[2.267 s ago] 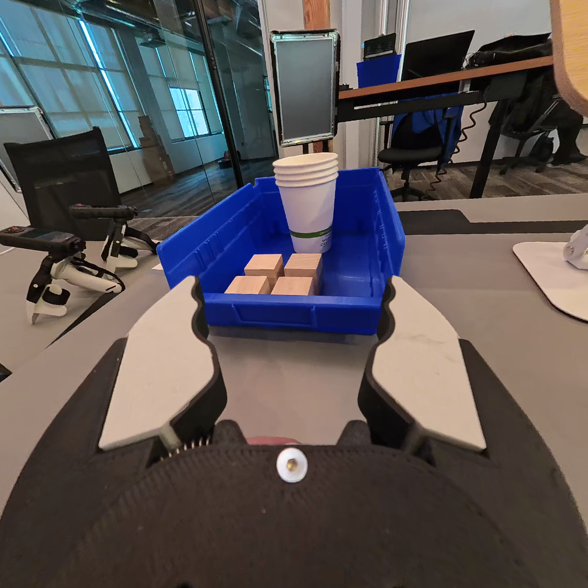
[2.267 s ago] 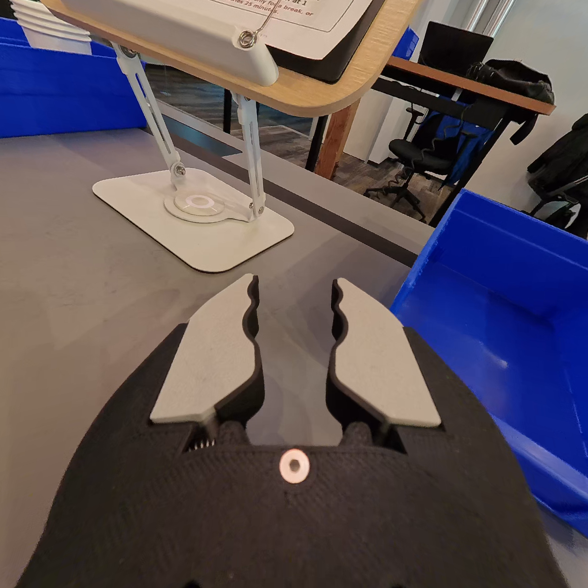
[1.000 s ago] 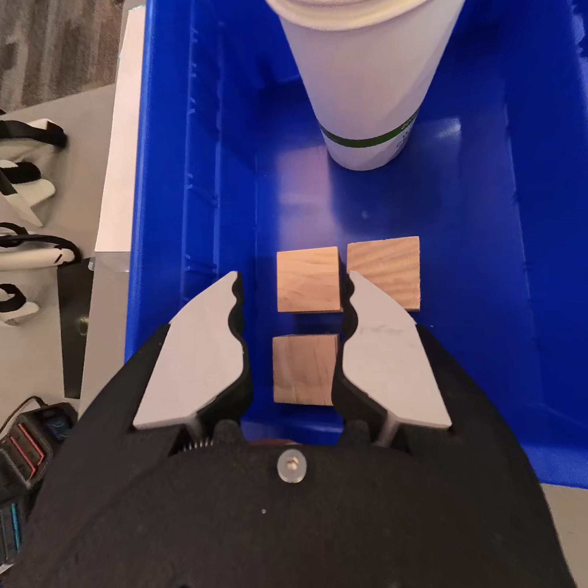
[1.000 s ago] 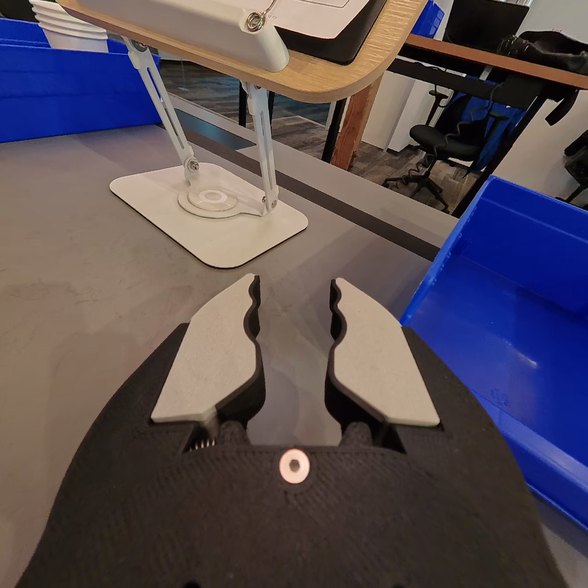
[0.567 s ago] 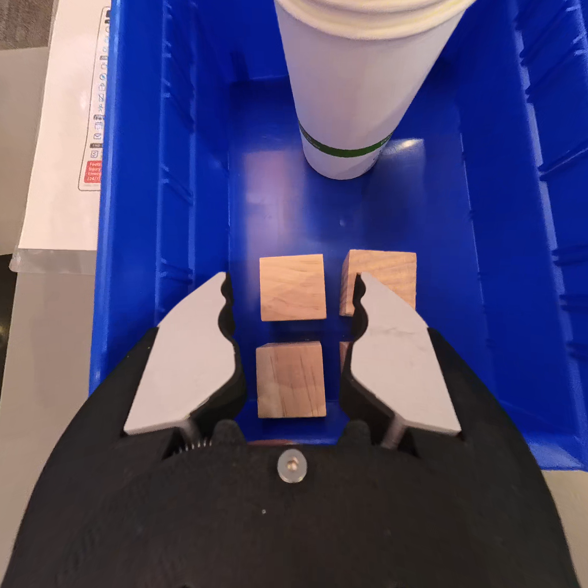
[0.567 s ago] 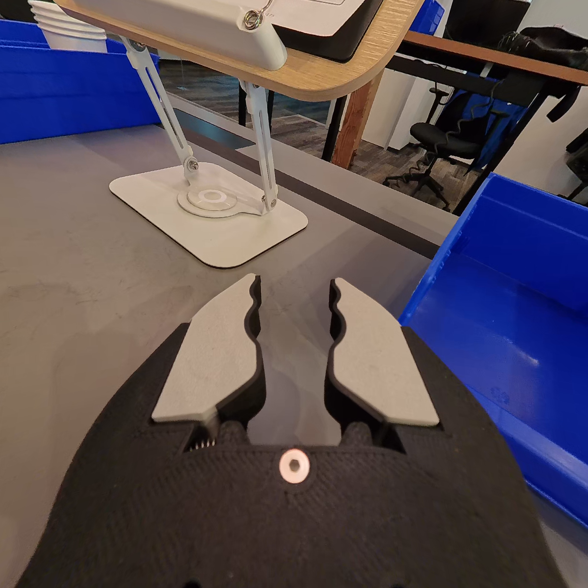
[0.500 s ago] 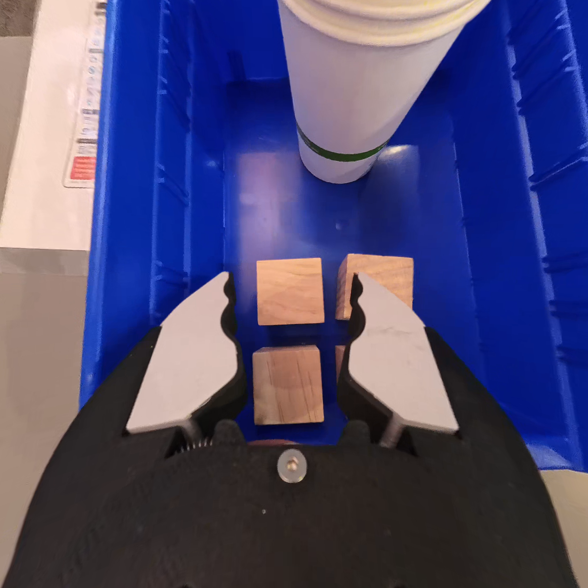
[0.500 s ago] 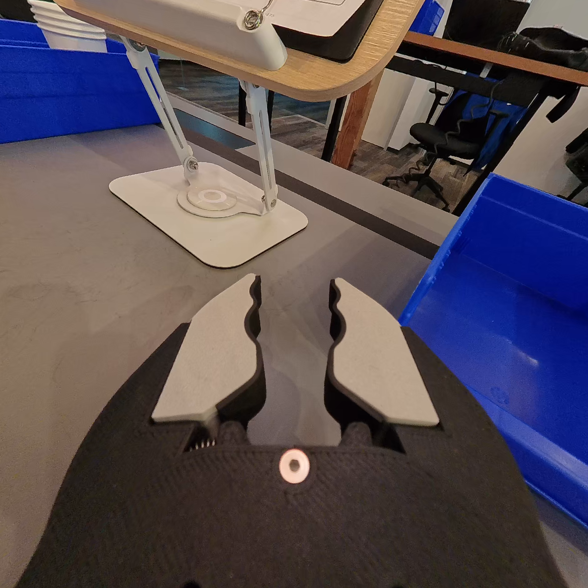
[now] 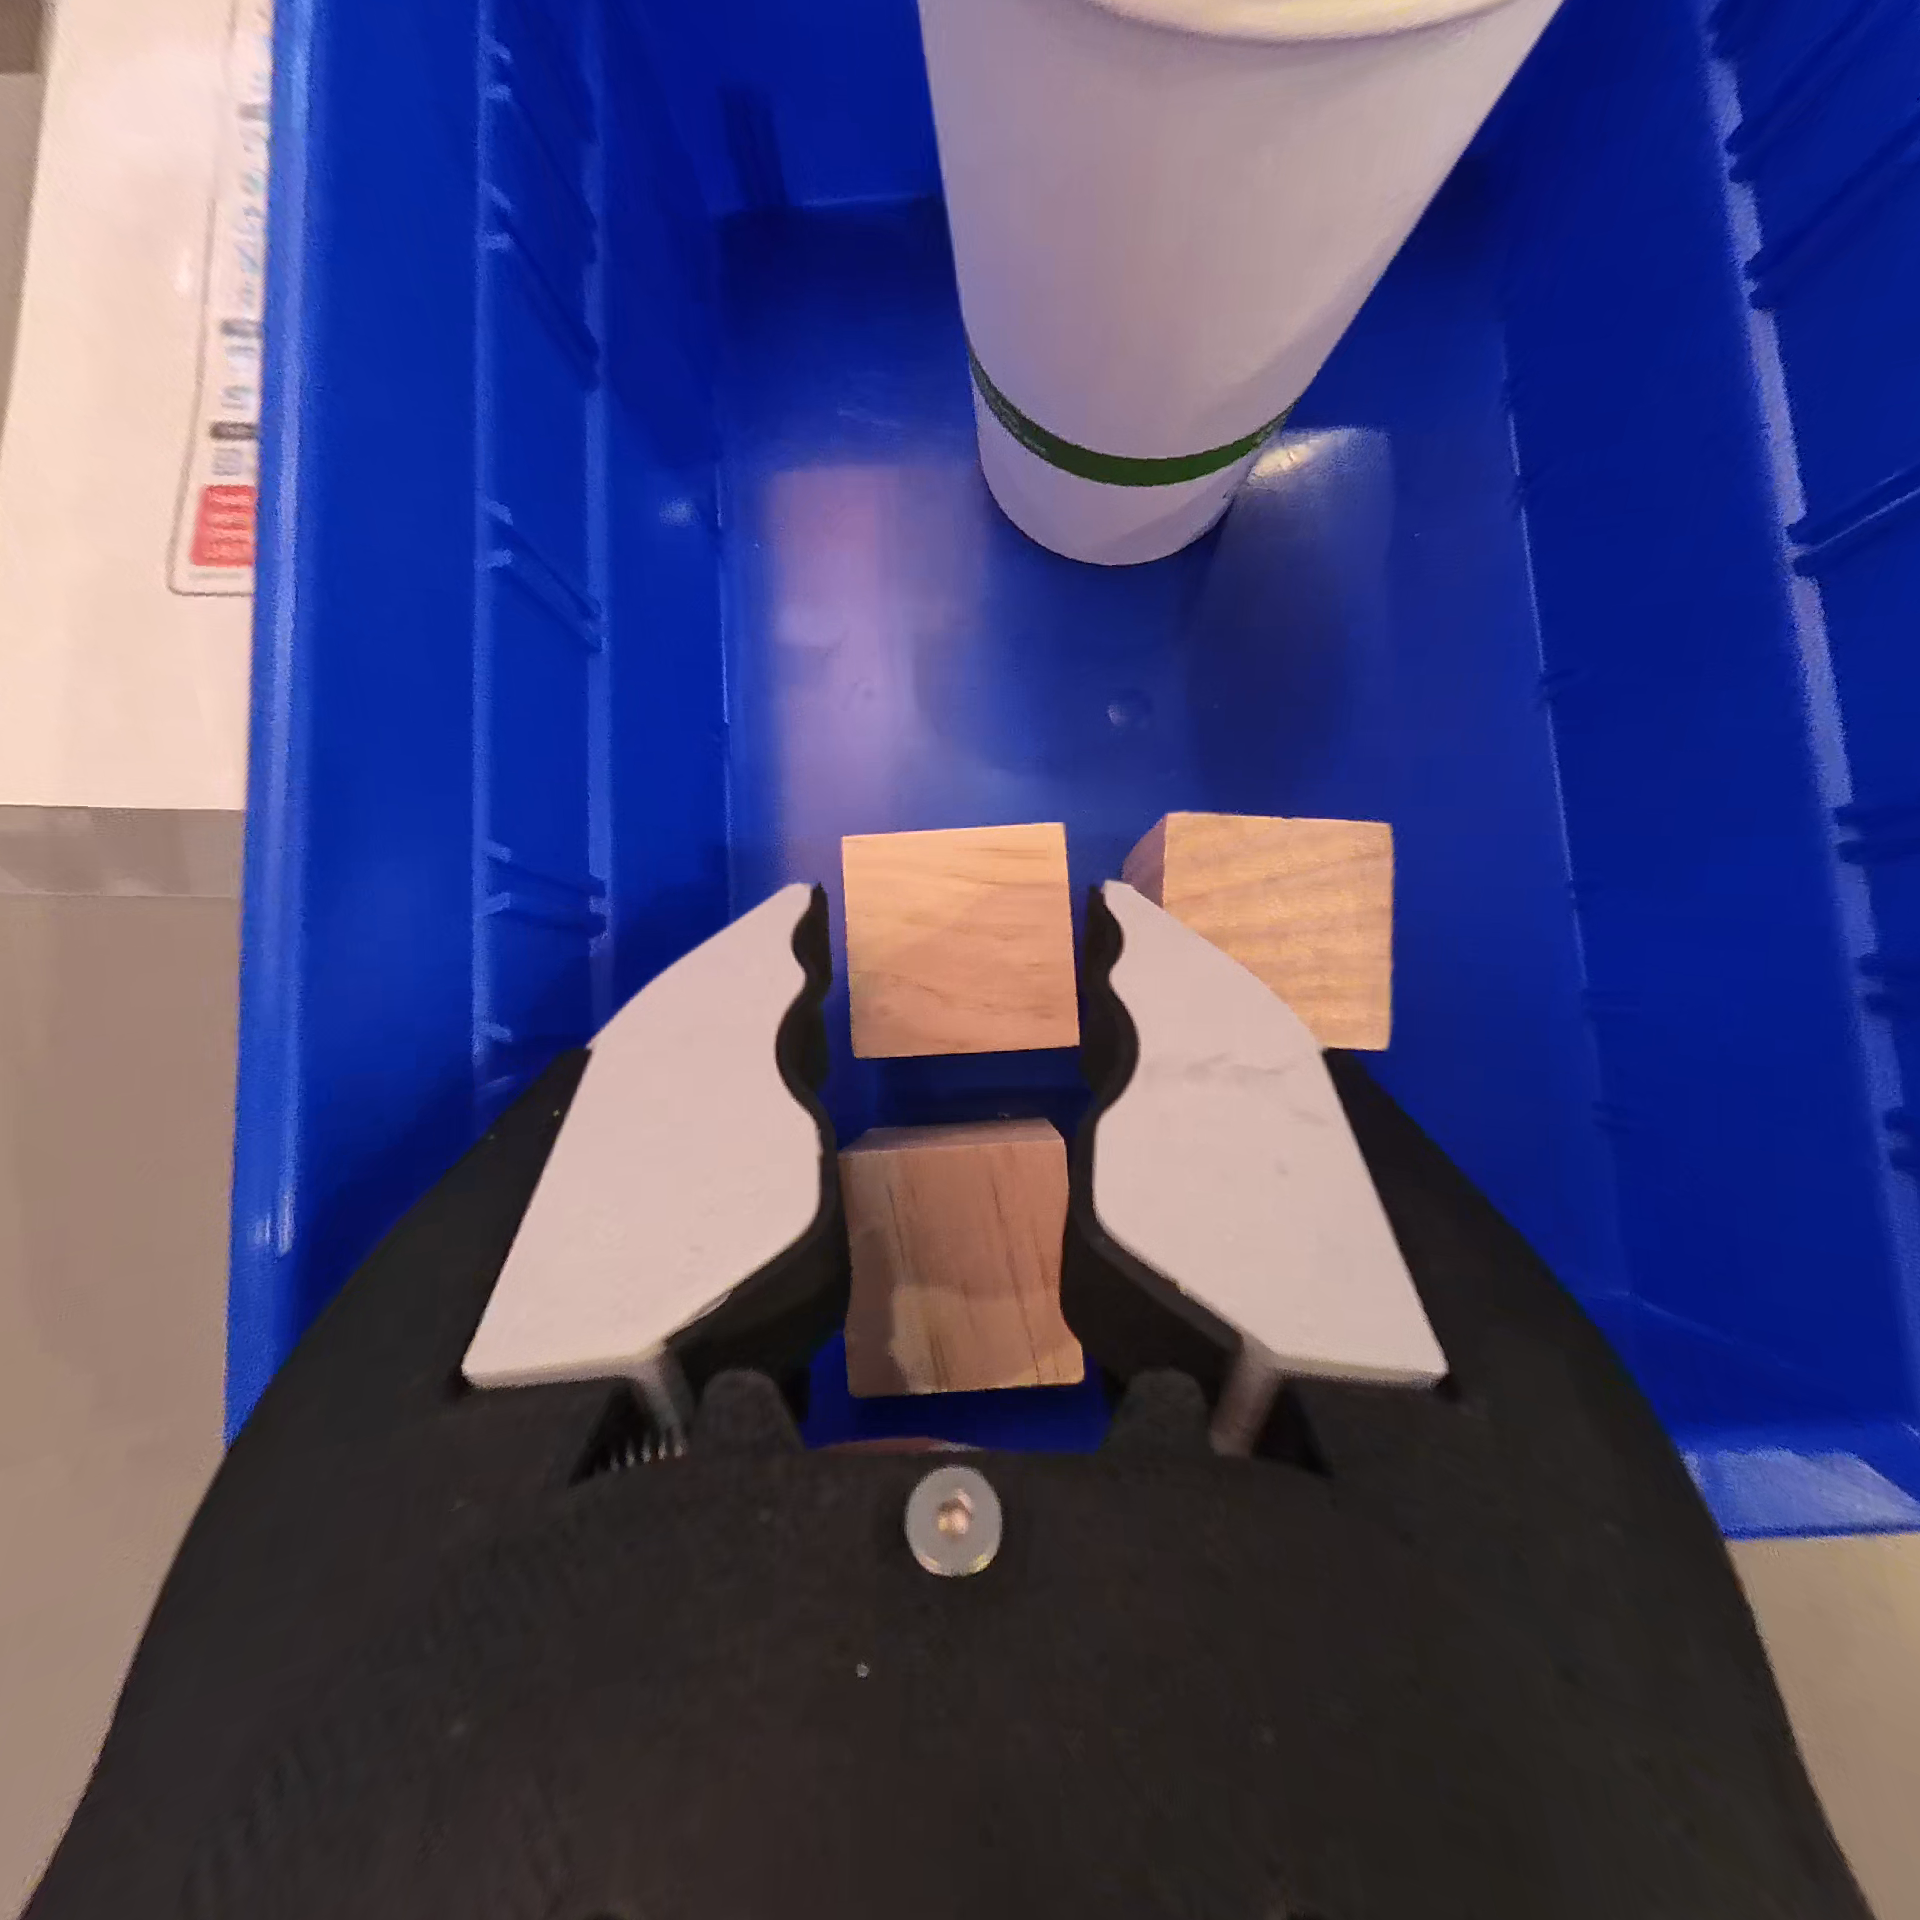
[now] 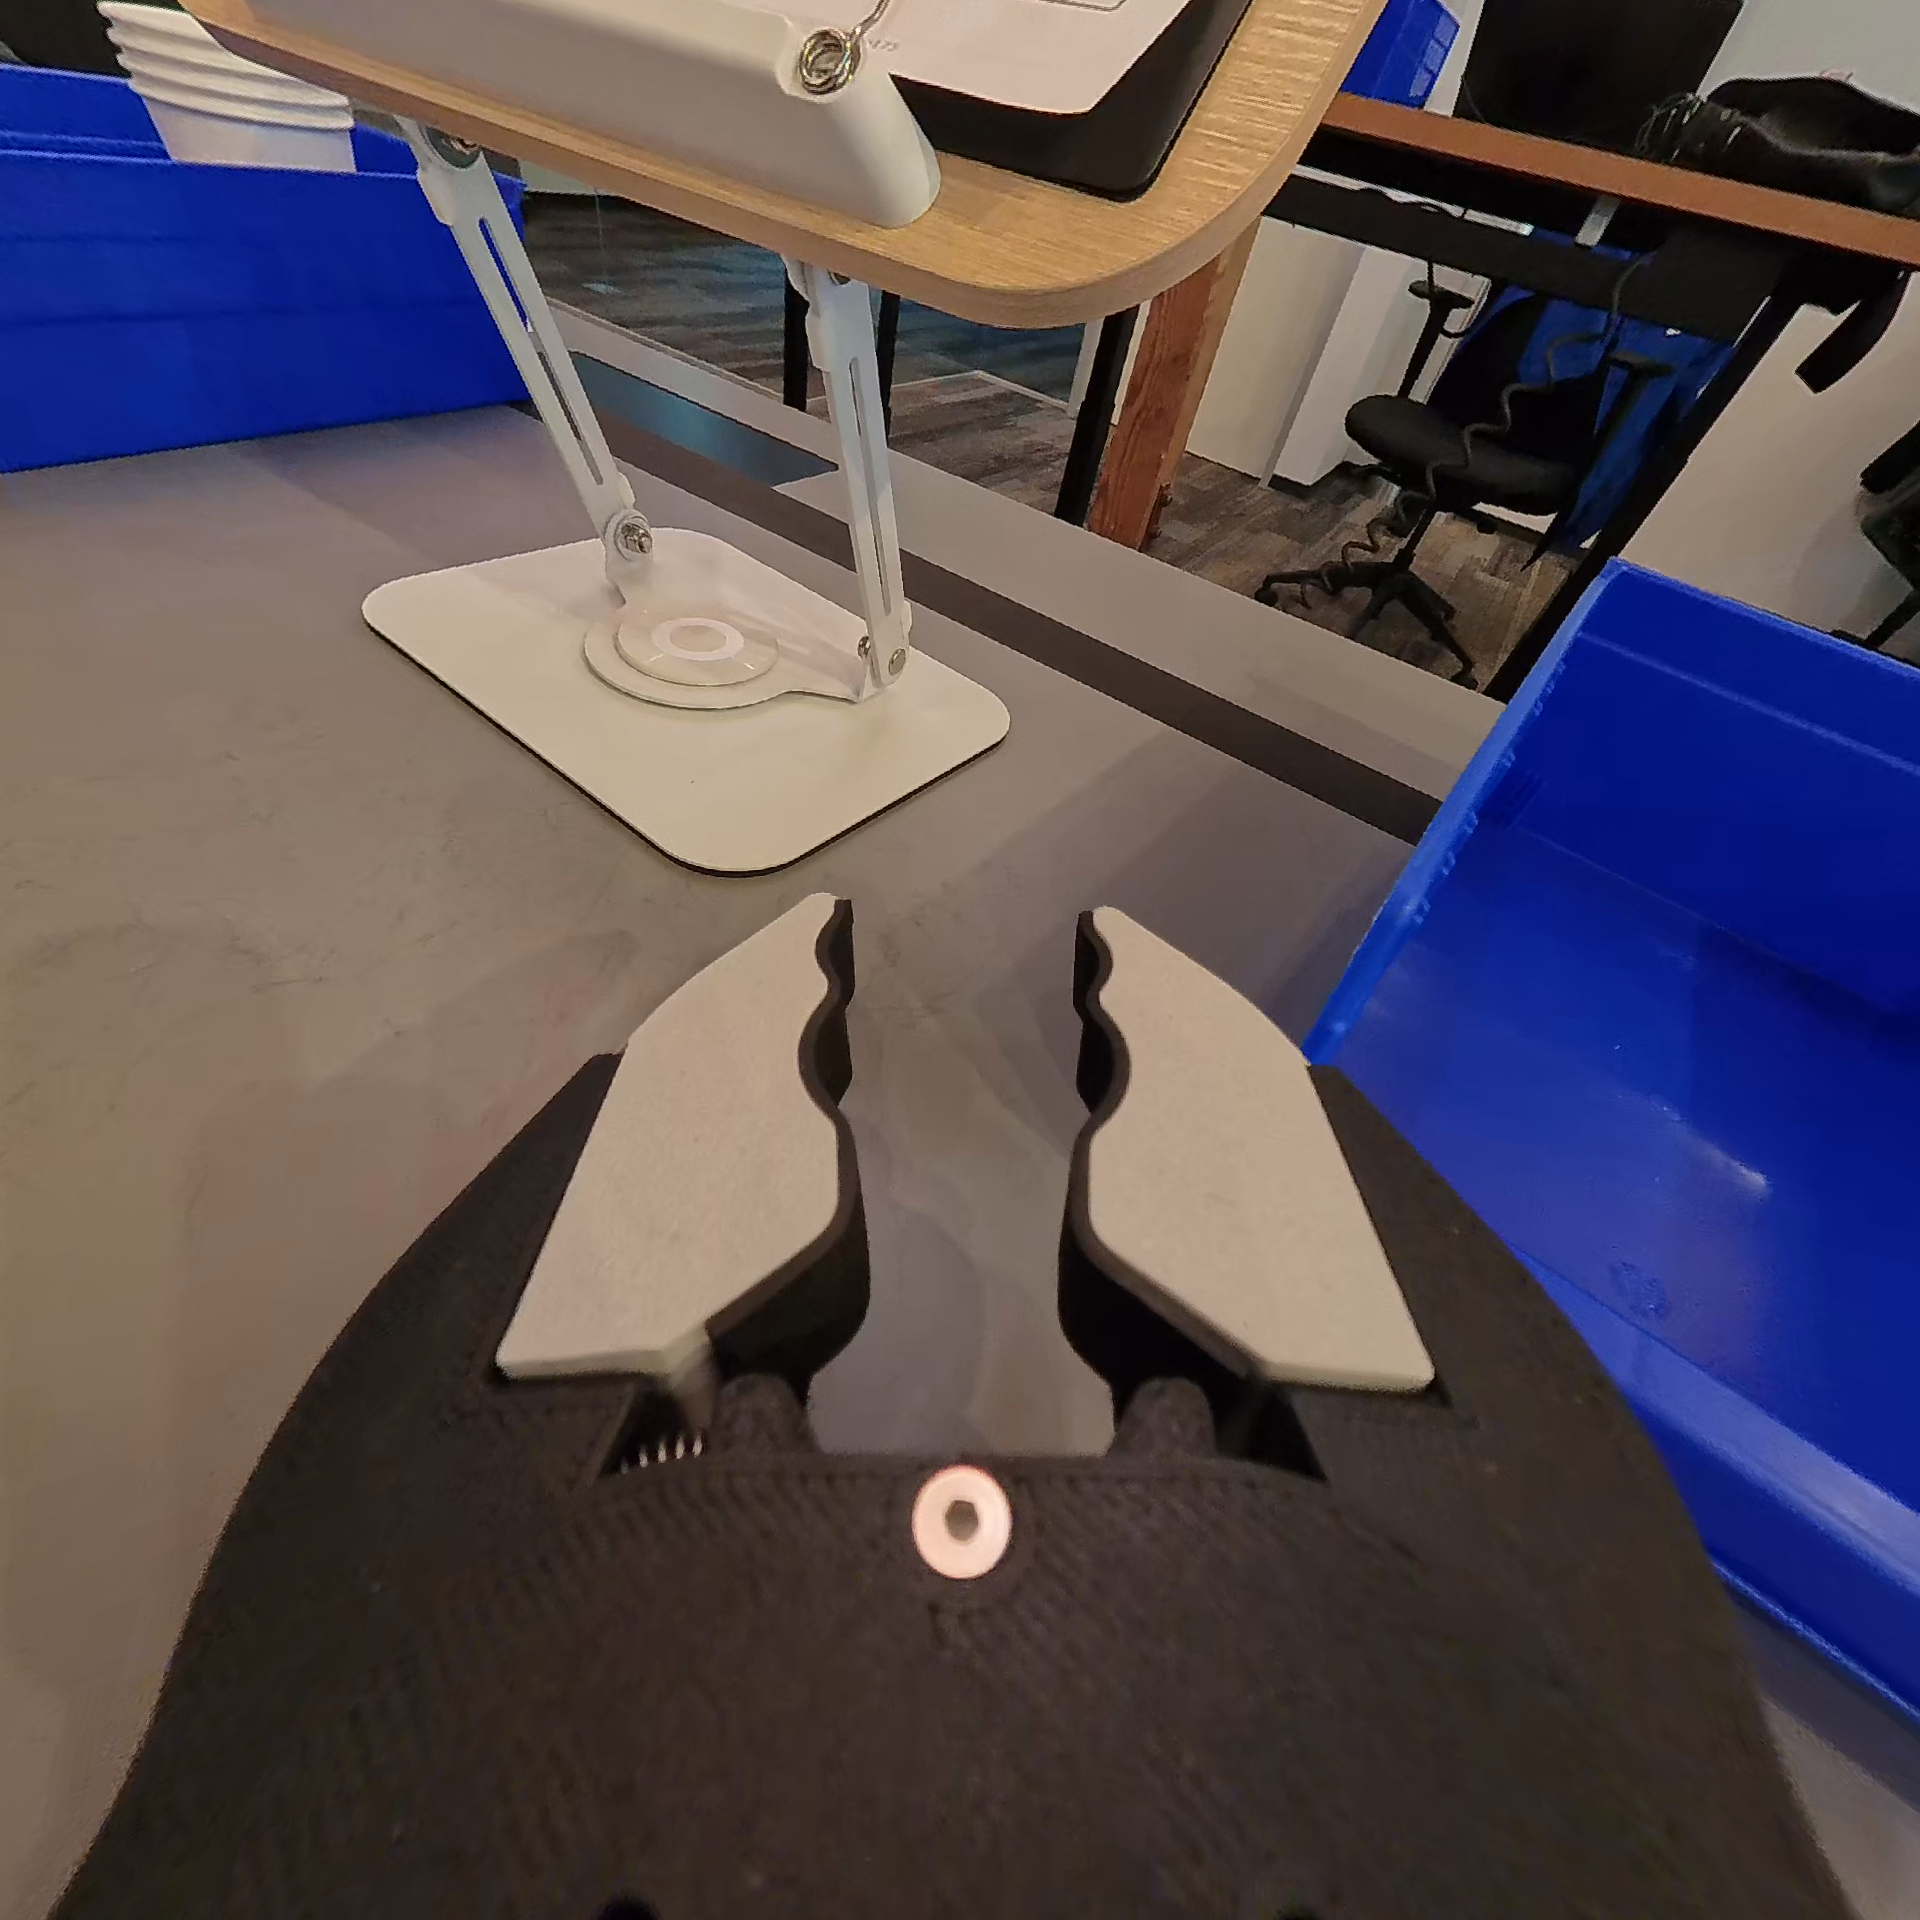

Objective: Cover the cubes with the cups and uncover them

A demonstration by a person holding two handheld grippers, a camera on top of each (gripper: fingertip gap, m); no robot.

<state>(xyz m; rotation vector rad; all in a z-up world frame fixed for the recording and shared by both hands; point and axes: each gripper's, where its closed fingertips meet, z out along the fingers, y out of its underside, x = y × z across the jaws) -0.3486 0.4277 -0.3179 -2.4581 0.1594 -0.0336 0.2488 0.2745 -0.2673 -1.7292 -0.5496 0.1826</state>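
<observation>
In the left wrist view, three wooden cubes show on the floor of a blue bin [image 9: 416,831]. My left gripper [image 9: 956,904] points down into it. Its fingertips flank the far-left cube [image 9: 958,940], with thin strips of blue showing on each side. The near cube [image 9: 956,1247] shows in the gap between the fingers. A third cube [image 9: 1283,925] lies to the right, partly behind the right finger. A stack of white paper cups [image 9: 1164,260] stands at the bin's far end. My right gripper [image 10: 961,914] is partly open and empty over the grey table [image 10: 260,935].
An empty blue bin [image 10: 1662,1091] stands right of my right gripper. A white stand base [image 10: 727,769] carries a tilted wooden board [image 10: 1091,218]. The first bin [image 10: 208,312] and its cups [image 10: 229,104] show at far left. White paper [image 9: 114,416] lies left of the bin.
My left gripper has moved from the table to above the bin, lowered toward the cubes and narrowed its jaws around the left column of cubes. The right gripper has hardly moved.
</observation>
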